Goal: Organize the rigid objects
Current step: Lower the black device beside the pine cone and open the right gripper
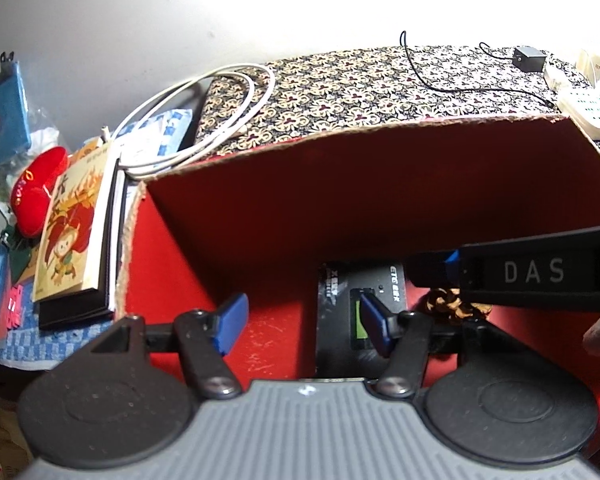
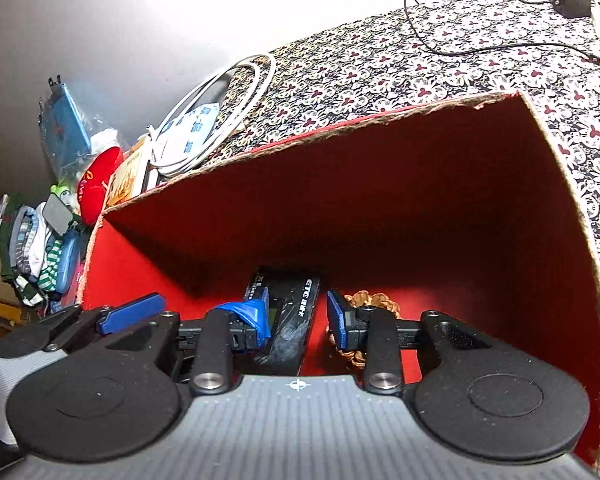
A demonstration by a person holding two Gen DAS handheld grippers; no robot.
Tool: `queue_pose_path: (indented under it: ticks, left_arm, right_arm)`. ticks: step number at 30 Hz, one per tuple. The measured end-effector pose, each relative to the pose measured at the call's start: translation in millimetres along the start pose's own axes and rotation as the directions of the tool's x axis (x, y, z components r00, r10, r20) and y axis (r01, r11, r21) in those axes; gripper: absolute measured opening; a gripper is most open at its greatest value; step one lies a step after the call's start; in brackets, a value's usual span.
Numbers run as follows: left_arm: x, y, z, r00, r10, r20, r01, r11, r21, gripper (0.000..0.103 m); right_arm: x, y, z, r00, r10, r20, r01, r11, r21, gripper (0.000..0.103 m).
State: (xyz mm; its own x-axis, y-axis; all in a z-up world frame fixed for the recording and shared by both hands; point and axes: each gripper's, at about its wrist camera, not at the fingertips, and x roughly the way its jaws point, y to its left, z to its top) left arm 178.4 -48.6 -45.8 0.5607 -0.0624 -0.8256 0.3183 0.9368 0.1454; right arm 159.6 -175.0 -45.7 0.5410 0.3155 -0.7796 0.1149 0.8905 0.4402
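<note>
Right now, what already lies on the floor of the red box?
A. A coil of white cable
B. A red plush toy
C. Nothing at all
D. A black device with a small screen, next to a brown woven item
D: the black device lies on the floor of the red box, with the brown woven item beside it; the white cable lies outside the box.

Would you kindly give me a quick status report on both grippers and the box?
Left gripper open, empty. Right gripper open, empty, over red cardboard box. Black rectangular device and brown pine cone inside. Nothing obstructing.
</note>
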Motion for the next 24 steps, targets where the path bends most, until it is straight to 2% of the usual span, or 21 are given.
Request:
queue_pose_path:
  ticks: [10,15,24]
  left_arm:
    - [-3,0,-2,0.998,0.046,0.030,-0.045,0.999,-0.017,0.061]
    - [-9,3,-2,0.997,0.069,0.037,-0.067,0.997,-0.047,0.062]
    - [-54,6,-12,0.990,0.089,0.112,-0.082,0.995,-0.059,0.066]
  right_arm:
    - [-3,1,-2,0.999,-0.039,0.033,0.038,0.999,0.008,0.016]
    - [-15,6,-9,0.991,-0.065,0.114,0.069,0.997,-0.034,0.016]
    - [-44,10,-33,0.983,-0.014,0.185,0.027,0.997,-0.069,0.016]
